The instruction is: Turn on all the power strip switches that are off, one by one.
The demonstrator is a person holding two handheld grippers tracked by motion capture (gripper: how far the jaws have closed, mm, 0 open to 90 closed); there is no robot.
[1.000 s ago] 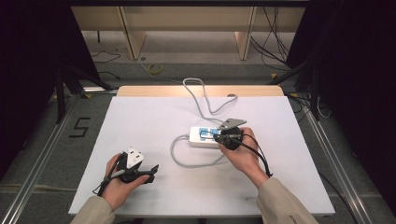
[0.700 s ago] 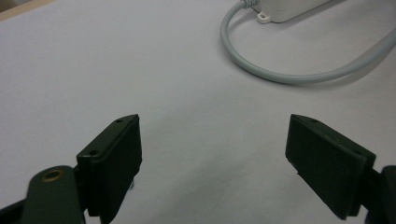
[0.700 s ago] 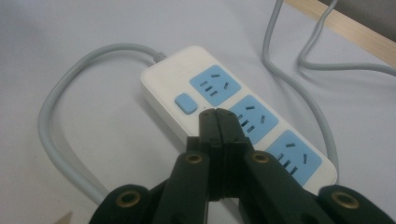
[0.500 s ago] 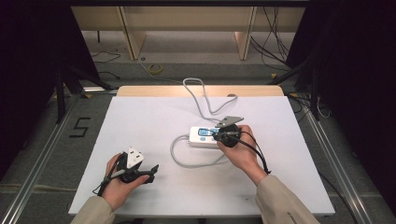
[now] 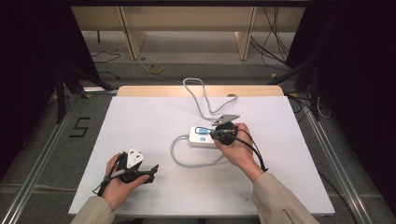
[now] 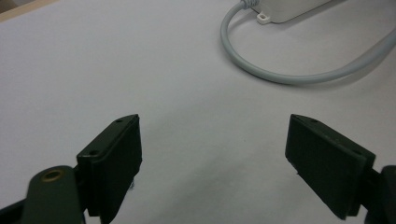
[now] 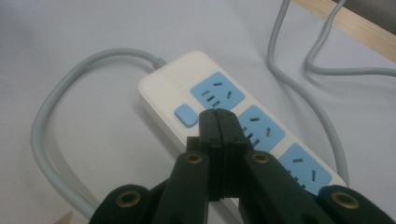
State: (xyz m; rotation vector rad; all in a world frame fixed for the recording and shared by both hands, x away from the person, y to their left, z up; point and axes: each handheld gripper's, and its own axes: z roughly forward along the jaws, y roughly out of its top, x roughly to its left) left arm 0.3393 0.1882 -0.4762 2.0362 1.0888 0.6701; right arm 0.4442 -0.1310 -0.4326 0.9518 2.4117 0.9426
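Observation:
A white power strip (image 5: 201, 136) with blue socket faces lies at the middle of the white table; its blue switch (image 7: 186, 115) sits at one end. My right gripper (image 7: 218, 113) is shut with nothing between its jaws, its tips just over the strip beside the blue switch; in the high view the right gripper (image 5: 215, 134) sits at the strip's right side. The strip's grey cable (image 5: 187, 161) loops toward the front and another run (image 5: 201, 98) goes off the far edge. My left gripper (image 5: 152, 171) rests near the front left, jaws wide open over bare table (image 6: 187, 93).
The table's wooden far edge (image 5: 154, 90) borders a floor with loose cables (image 5: 154, 69). Metal rails (image 5: 37, 158) run along both sides of the table. The grey cable loop (image 6: 289, 77) lies ahead of the left gripper.
My right gripper has slid a little to the left along the power strip toward its switch end. The left hand has stayed where it was.

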